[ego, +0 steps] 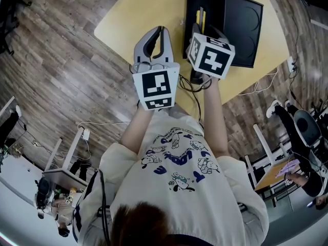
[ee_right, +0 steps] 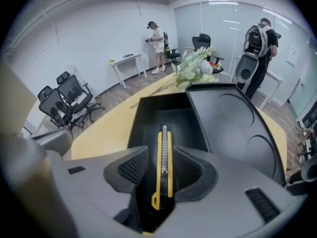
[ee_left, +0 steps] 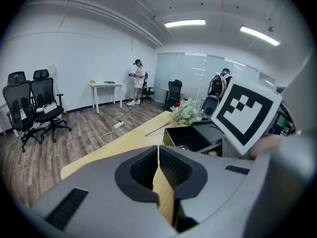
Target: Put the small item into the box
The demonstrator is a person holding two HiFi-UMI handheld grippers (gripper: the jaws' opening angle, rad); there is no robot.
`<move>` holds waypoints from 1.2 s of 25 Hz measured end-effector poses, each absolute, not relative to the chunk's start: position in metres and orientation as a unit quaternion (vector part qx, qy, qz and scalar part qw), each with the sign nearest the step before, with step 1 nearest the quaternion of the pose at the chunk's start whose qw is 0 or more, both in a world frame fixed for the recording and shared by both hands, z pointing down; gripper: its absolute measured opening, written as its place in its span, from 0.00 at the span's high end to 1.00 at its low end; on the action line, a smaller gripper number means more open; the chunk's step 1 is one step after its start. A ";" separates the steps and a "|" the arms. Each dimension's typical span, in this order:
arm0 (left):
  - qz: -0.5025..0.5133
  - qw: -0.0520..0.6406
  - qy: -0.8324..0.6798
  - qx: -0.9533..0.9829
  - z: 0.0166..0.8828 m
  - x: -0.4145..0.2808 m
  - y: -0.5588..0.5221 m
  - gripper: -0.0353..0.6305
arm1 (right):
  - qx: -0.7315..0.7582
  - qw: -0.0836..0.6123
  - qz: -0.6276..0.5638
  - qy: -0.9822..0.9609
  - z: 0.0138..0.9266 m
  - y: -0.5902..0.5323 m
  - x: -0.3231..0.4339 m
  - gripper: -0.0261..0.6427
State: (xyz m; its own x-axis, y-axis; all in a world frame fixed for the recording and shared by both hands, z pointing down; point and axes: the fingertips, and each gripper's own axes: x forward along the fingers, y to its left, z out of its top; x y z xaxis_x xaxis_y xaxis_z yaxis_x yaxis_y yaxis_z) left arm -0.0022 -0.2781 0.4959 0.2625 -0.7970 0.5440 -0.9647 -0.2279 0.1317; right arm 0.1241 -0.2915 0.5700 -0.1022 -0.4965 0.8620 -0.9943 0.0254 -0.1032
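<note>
A yellow utility knife lies lengthwise in the open black box on the pale wooden table. My right gripper hangs over the box with its jaws on either side of the knife. Its pads stand clear of the knife, so it is open. In the head view the knife shows just beyond the right gripper's marker cube. The left gripper hovers left of the box over bare tabletop, jaws together and holding nothing.
The box's black lid lies open flat to the right. A bunch of artificial flowers lies beyond the box. Office chairs, a small white table and two people stand far off. Cables trail on the wooden floor.
</note>
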 end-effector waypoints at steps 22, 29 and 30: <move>0.081 0.126 -0.554 0.819 0.344 0.020 -0.269 0.91 | 0.640 0.105 0.187 -0.738 0.351 -0.252 0.113 0.89; 0.065 0.099 -0.544 0.831 0.314 0.023 -0.251 0.91 | 0.651 0.076 0.145 -0.741 0.319 -0.230 0.111 0.90; 0.063 0.095 -0.543 0.832 0.311 0.024 -0.249 0.91 | 0.653 0.072 0.138 -0.741 0.316 -0.227 0.111 0.90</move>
State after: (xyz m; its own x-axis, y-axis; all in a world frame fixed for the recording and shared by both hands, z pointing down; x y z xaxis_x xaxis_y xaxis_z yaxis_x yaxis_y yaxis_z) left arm 0.0243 -0.2487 0.3106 0.4033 -0.8911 0.2079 -0.9151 -0.3931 0.0904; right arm 0.1106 -0.2274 0.3159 -0.1379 -0.9480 0.2869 -0.9876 0.1098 -0.1118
